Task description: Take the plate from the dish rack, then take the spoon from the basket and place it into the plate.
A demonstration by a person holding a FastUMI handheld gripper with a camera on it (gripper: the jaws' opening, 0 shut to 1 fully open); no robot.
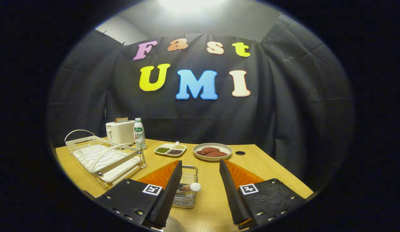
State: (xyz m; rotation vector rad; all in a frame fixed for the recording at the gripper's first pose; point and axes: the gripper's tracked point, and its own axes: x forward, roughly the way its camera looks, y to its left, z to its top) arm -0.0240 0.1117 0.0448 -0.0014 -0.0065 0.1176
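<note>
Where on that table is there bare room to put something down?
Bare wood lies between the open tongs, from the wire basket across to the table's right edge, below the plate of patties. The left is crowded: dish rack, toaster, bottle, divided tray.

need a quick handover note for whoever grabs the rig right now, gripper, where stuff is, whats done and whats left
Gripper: open, fingers spread wide, holding nothing.
Dish rack: on the table's far-left side, beyond the left finger; no plate seen standing in it.
Plate: what looks like its pale rim peeks out beneath the left finger, close in; hard to confirm.
Basket: small wire one just ahead, beside the left finger, spoon lying in it, its white end pointing into the gap.
Done: plate seemingly out of the rack.
Left: grip the spoon, place it in the plate.
</note>
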